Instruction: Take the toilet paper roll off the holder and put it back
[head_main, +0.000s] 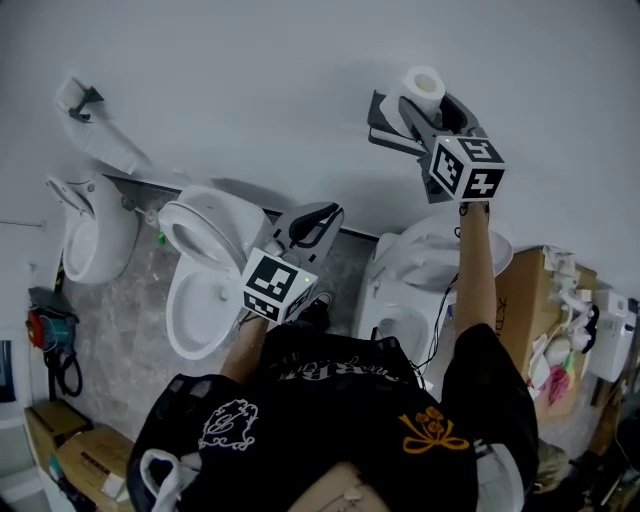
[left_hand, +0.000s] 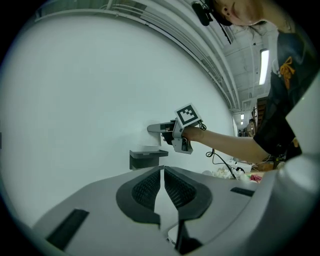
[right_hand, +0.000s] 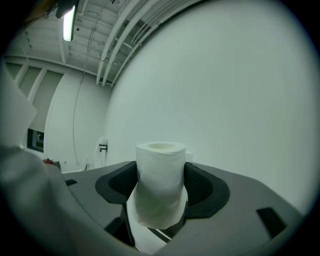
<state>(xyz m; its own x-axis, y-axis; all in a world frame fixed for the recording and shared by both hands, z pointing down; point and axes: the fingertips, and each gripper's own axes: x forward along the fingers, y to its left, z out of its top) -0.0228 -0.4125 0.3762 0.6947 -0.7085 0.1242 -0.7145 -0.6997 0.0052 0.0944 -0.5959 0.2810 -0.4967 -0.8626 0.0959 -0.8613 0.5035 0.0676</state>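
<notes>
Two grippers here, but only one is doing any work. The right gripper (head_main: 432, 118) is clamped on the toilet paper roll (right_hand: 160, 185). The roll stands upright between its jaws, with the top end poking above them and the waist pinched in a bit. Straight ahead of those jaws is just bare wall. The holder (left_hand: 146, 156) sits just below the tool, against the wall, and the right gripper's own camera doesn't show it at all. The left gripper (left_hand: 163, 175) is nearly closed, just a sliver between the jaws and nothing in it. It's held well back and lower, pointing toward the holder.

What I'd worry about: setting the roll down is basically blind from the tool's side. It could land on the holder's front edge and tip off once the jaws let go. The squeeze matters too. It's a soft roll, so too much grip could crush the core and leave it sitting crooked, and too little lets it slide down through the jaws. Can't tell if the roll is touching the holder right now.
</notes>
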